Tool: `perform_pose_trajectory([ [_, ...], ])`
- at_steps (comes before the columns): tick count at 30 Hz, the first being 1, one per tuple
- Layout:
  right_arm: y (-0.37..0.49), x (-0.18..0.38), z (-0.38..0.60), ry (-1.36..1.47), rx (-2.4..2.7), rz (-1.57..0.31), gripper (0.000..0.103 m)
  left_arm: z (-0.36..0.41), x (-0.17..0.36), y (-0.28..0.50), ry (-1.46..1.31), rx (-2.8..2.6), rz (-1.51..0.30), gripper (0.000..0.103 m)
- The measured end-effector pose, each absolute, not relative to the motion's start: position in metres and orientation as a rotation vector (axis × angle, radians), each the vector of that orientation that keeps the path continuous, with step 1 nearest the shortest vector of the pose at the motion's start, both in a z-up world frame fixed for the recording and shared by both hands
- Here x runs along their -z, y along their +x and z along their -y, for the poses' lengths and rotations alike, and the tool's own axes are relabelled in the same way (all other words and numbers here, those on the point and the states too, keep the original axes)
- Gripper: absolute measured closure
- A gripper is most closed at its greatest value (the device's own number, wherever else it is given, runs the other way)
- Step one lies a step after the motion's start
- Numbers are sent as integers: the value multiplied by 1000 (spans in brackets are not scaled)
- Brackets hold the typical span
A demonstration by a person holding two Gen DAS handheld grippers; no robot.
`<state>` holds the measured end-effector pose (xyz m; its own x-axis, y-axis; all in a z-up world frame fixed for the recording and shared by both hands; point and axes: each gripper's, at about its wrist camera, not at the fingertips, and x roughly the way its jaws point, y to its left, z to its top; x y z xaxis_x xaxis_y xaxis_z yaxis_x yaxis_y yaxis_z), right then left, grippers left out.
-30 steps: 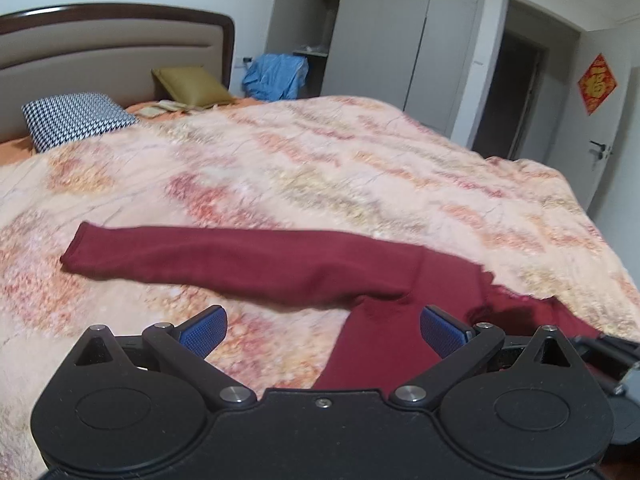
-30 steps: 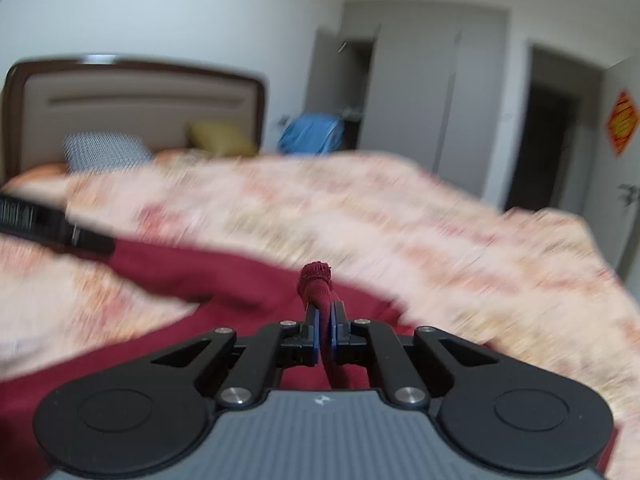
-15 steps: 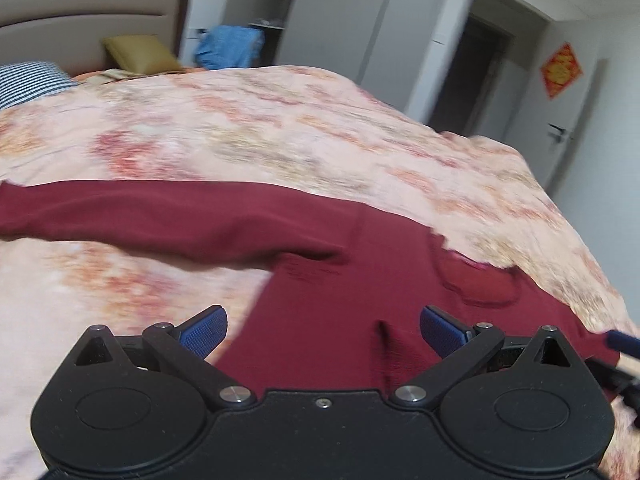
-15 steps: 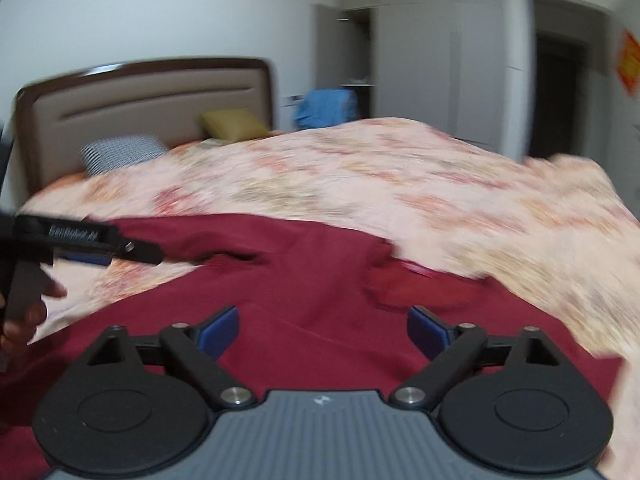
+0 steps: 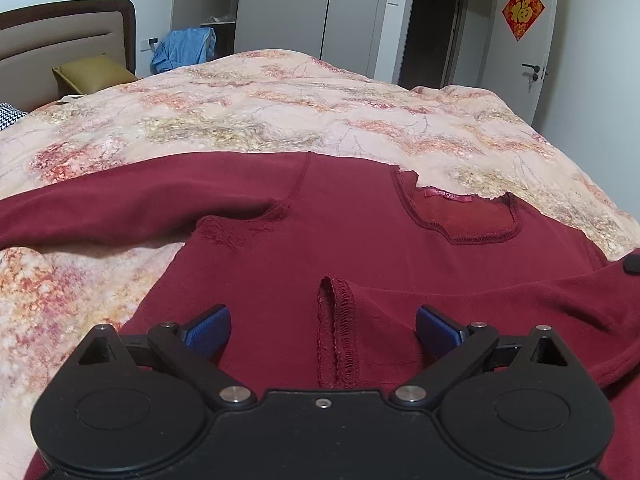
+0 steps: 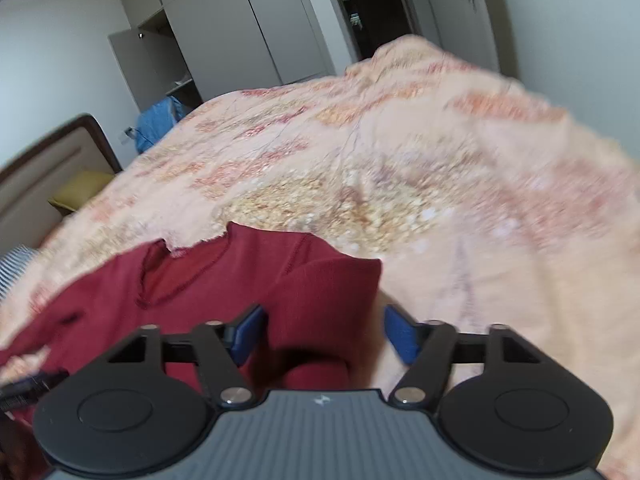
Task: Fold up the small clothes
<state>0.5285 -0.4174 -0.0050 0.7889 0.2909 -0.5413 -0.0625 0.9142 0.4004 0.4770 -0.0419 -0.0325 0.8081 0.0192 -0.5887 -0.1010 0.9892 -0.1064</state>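
- Released since a second ago: the right gripper [image 6: 324, 334], then clamped on a bunched red cuff, no longer holds it; both cameras now sit lower and nearer the garment.
- Dark red long-sleeved knit top [image 5: 360, 248]: lies face up and mostly flat on the peach floral quilted bedspread [image 5: 280, 120]; neckline with a red label ahead and to the right of the left fingers.
- Folded-over sleeve cuff [image 5: 336, 332]: rests on the body of the top, directly between the left fingers, stitched hem facing the camera.
- Other sleeve [image 5: 120, 200]: stretches out to the left, ahead of the left fingers.
- Left gripper [image 5: 322, 328]: blue pads spread wide, one on each side of the cuff, neither touching it.
- Right gripper: jaws closing, pads apart; a fold of red sleeve runs between them, nearer the left pad; contact with either pad cannot be told through the blur. Bare bedspread lies under the right pad.
- Shoulder edge of the top [image 6: 340, 256]: just ahead of the right fingers.
- Background, beyond the fingers: padded headboard [image 5: 60, 40], olive pillow [image 5: 92, 74], blue cloth heap [image 5: 184, 48], grey wardrobe [image 5: 304, 8], red door decoration [image 5: 522, 10].
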Motion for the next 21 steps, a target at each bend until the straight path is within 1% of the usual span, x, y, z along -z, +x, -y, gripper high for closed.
perform_pose_trajectory([
  [1, 531, 3, 418, 371, -199, -624, 70, 42, 34, 477, -128, -66, -629, 4],
  [3, 528, -10, 413, 267, -195, -552, 83, 45, 38, 481, -97, -75, -645, 5],
  [4, 519, -20, 406, 150, -181, -477, 87, 47, 39, 483, -82, -75, -651, 5],
  [6, 498, -32, 385, -146, -156, -343, 87, 51, 41, 485, -57, -76, -652, 5],
  [7, 496, -34, 381, -192, -156, -354, 87, 53, 42, 486, -43, -77, -652, 5],
  [8, 500, -33, 384, -163, -168, -394, 87, 55, 42, 487, -34, -75, -652, 6],
  [9, 505, -31, 387, -124, -174, -444, 87, 56, 42, 487, -31, -70, -649, 9],
  [11, 511, -23, 395, -87, -157, -501, 81, 58, 41, 488, -37, -43, -640, 16],
  [13, 506, -17, 407, -40, -144, -499, 63, 59, 39, 489, -42, 2, -638, 29],
  [14, 500, -15, 414, -8, -141, -494, 58, 58, 38, 490, -48, 24, -641, 32],
  [15, 493, -14, 420, 18, -140, -490, 52, 58, 37, 492, -59, 46, -646, 39],
  [16, 485, -14, 426, 29, -139, -485, 50, 56, 36, 493, -79, 69, -654, 45],
  [17, 474, -13, 430, 25, -138, -481, 50, 55, 35, 496, -101, 85, -665, 49],
  [19, 453, -11, 432, -16, -145, -480, 50, 52, 35, 502, -138, 103, -692, 63],
  [20, 444, -10, 432, -43, -164, -482, 50, 52, 35, 504, -148, 111, -703, 66],
  [21, 436, -8, 428, -79, -191, -489, 50, 53, 35, 507, -156, 124, -714, 74],
])
